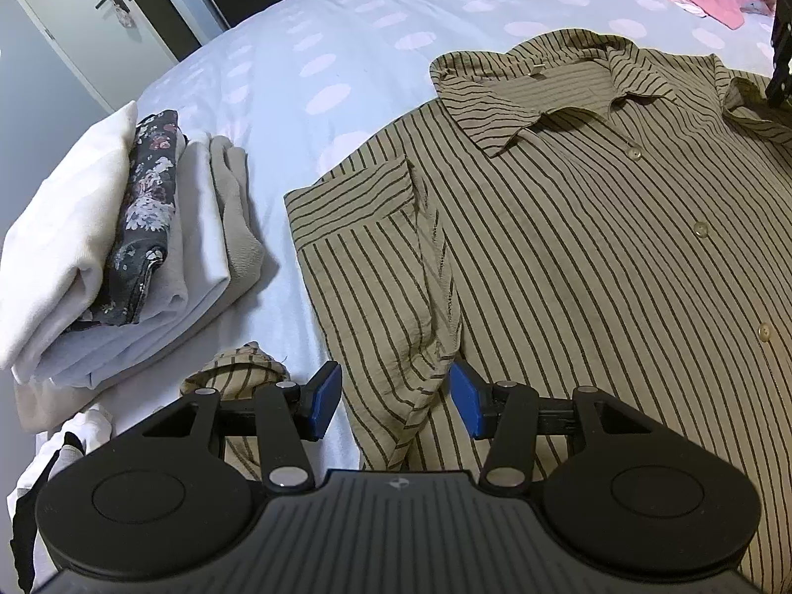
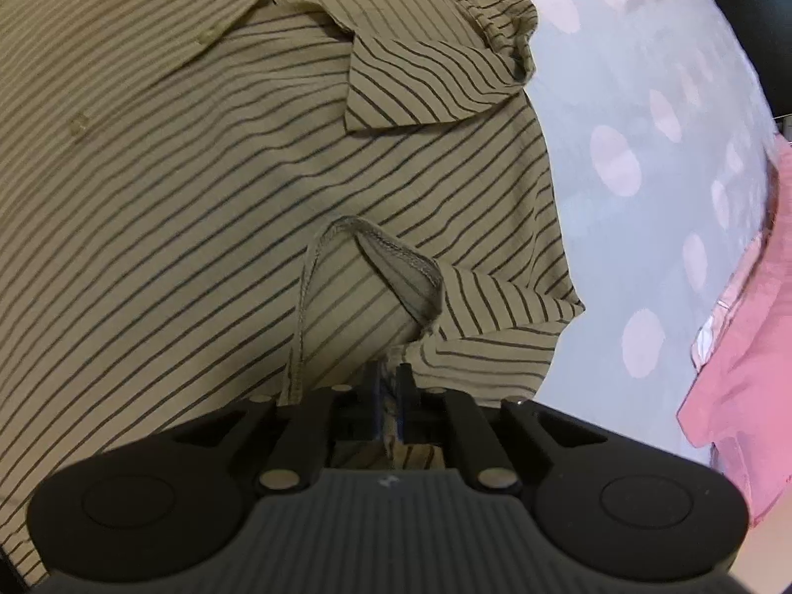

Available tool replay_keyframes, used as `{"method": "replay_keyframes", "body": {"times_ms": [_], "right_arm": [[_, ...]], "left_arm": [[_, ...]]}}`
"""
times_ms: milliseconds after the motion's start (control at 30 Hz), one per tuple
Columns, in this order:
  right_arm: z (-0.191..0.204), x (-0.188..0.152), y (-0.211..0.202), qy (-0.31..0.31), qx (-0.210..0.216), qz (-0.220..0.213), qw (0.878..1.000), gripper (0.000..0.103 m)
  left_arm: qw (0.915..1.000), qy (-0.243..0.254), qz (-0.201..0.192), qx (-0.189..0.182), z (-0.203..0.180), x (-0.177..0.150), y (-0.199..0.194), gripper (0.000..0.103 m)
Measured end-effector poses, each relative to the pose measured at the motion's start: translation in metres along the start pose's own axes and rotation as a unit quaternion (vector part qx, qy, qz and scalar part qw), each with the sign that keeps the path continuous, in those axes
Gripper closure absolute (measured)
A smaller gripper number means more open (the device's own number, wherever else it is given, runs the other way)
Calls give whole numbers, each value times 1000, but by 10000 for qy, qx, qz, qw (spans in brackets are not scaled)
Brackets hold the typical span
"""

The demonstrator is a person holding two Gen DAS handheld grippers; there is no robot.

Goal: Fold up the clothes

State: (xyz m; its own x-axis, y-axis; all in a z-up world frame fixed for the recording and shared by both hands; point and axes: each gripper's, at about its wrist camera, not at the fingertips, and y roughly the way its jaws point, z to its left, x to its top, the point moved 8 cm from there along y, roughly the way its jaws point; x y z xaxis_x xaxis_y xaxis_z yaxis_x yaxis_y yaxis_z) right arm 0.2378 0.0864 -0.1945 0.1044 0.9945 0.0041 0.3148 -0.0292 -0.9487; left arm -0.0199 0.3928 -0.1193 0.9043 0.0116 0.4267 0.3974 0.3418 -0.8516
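Observation:
An olive shirt with dark stripes [image 1: 569,257] lies face up on the bed, collar at the far end and buttons down its front. My left gripper [image 1: 396,398] hangs open over the shirt's near left edge. A rumpled fold of the side seam sits between its blue pads [image 1: 324,398], and neither pad presses on it. In the right wrist view the same shirt [image 2: 198,173] fills the frame. My right gripper [image 2: 391,396] is shut on a pinch of striped cloth by the sleeve hem [image 2: 396,257], and the cloth rises into the jaws.
A pale bedsheet with pink dots [image 1: 346,49] lies under everything. A stack of folded clothes [image 1: 123,227] sits at the left, with a striped scrap [image 1: 237,371] and a white garment [image 1: 74,445] nearer. A pink pillow [image 2: 742,346] borders the right. A door [image 1: 99,5] stands behind.

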Motion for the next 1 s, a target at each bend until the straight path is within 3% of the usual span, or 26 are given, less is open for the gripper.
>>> {"method": "replay_keyframes", "body": {"times_ms": [67,233,333,367,400,433,633,733,833,1000], "right_arm": [[1,-1,4,33,-192,-29,9998,66],[-5,10,12,517,-265,-244,9980,64],[-11,14,19,752,-421,-247,9960,67],[-13,14,23,808,-472,-179,9955,76],[-16,13,26,867,-504,-113,9949,96],[-18,11,27,930,-528,-47,9942,100],[-49,5,-1,1365,-922,-183,9862,100],[-77,7,-29,1823,-1252,-477,9741,100],[-107,9,-56,2488,-1515,-804,9532,100],[-126,11,-78,3522,-1188,-1255,9199,100]], "left_arm": [[10000,21,-3,18,0,-1,0,57],[9998,158,26,88,-2,-2,2,57],[9997,232,33,105,-4,-3,3,57],[9996,252,31,106,-5,-3,3,57],[9996,274,29,101,-6,-2,3,57],[9996,282,25,94,-6,-2,3,57],[9996,272,-21,61,-7,0,2,57],[9994,331,4,61,-9,-1,3,57],[9993,371,-12,73,-11,-1,2,57],[9994,341,-45,57,-10,0,0,56]]}}
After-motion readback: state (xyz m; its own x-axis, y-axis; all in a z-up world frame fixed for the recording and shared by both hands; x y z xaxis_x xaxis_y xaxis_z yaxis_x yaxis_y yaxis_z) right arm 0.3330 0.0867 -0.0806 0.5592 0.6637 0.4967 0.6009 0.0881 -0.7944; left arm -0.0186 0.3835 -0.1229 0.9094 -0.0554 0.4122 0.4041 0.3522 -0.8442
